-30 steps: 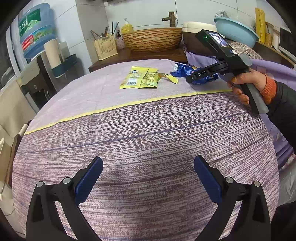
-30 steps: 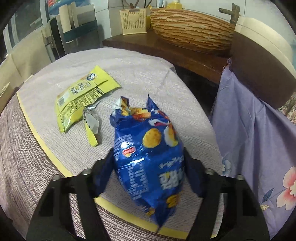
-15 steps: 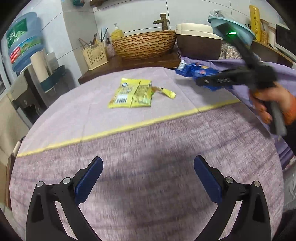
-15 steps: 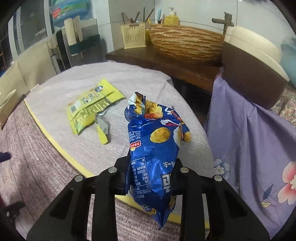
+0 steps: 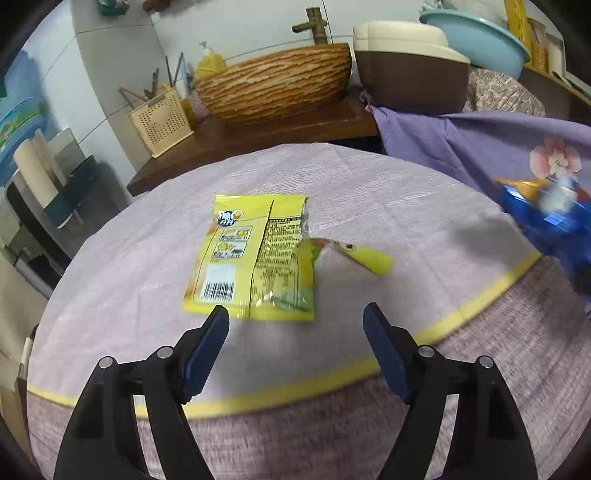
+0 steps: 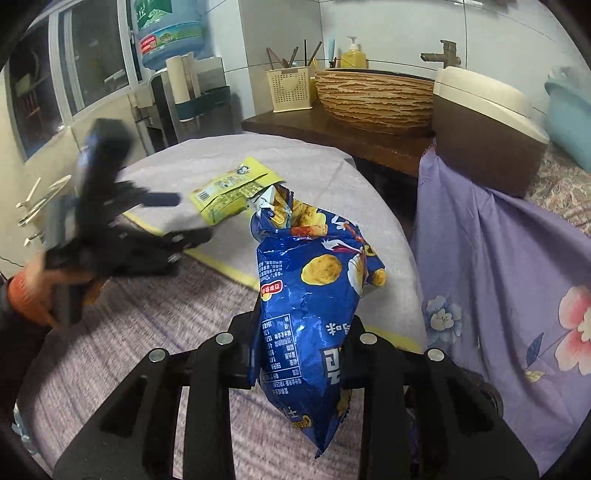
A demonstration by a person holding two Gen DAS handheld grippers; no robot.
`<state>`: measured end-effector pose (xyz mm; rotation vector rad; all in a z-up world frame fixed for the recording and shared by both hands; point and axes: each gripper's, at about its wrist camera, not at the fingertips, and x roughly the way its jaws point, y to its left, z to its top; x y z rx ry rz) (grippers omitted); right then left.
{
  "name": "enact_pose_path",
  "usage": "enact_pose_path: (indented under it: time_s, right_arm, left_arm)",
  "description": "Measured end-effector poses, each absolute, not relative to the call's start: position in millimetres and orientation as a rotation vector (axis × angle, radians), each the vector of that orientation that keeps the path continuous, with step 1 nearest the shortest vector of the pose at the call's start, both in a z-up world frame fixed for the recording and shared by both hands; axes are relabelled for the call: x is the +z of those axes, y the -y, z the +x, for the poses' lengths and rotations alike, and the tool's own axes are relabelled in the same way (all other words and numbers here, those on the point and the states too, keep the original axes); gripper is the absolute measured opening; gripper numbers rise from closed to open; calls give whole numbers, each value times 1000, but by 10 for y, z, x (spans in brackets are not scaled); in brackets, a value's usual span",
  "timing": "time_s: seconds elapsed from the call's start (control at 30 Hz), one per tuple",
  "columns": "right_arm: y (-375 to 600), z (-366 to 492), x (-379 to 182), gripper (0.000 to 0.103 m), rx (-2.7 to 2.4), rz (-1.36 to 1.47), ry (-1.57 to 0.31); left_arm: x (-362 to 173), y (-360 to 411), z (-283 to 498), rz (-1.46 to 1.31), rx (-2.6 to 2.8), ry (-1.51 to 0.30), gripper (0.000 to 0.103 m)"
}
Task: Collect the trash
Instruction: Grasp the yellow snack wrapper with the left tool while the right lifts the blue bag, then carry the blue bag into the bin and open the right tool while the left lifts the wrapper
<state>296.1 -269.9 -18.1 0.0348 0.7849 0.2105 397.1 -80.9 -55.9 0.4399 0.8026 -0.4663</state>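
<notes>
A flat yellow snack wrapper (image 5: 255, 258) lies on the round table's pale cloth (image 5: 122, 266), with a torn yellow strip (image 5: 362, 254) beside it on the right. My left gripper (image 5: 295, 317) hovers at the wrapper's near edge. Its jaws are closing, and the edge sits between the tips untouched. My right gripper (image 6: 304, 325) is shut on a crumpled blue chip bag (image 6: 310, 295) and holds it upright above the table. The right wrist view also shows the yellow wrapper (image 6: 232, 188) and, blurred, the left gripper (image 6: 184, 218). The blue bag (image 5: 546, 221) is a blur at the left wrist view's right edge.
Behind the table a wooden counter carries a striped brown basin (image 5: 277, 85), a cream utensil holder (image 5: 160, 125) and a brown box with a cream lid (image 5: 410, 74). A purple floral cloth (image 5: 498, 155) hangs on the right. A water dispenser (image 6: 170, 33) stands at the left.
My left gripper has moved forward across the table to the yellow wrapper and its jaws have narrowed. My right gripper has shut on the blue bag and lifted it off the table.
</notes>
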Motion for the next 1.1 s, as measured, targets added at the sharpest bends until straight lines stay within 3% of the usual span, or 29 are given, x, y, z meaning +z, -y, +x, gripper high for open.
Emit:
enact_pose_path:
  time_s: [0.27,0.5,0.57,0.73,0.77,1.1]
  right_arm:
    - [2783,2655,-180,30,230,74,-774]
    - [2828,2583,-198,30,226,105,-762]
    - [2859,2566,-216,30,227,121,-762]
    - [2918,2514,-239,30,197,139,-753]
    - [2931,2507,-239,30,192,142,-750]
    - [3025,2312,-261,30,155,200,-721]
  left_arm:
    - [-652,984,4298,436,-529,-849,61]
    - [-650,1109,4380,412,-573,-863,21]
    - [-655,1130,4332,414,-577,-854,15]
    - [-635,1120,4192,390,-578,-829,9]
    - [-616,1098,4169,371,-573,-827,3]
    - [-430,824,3704,240,-592,-775,2]
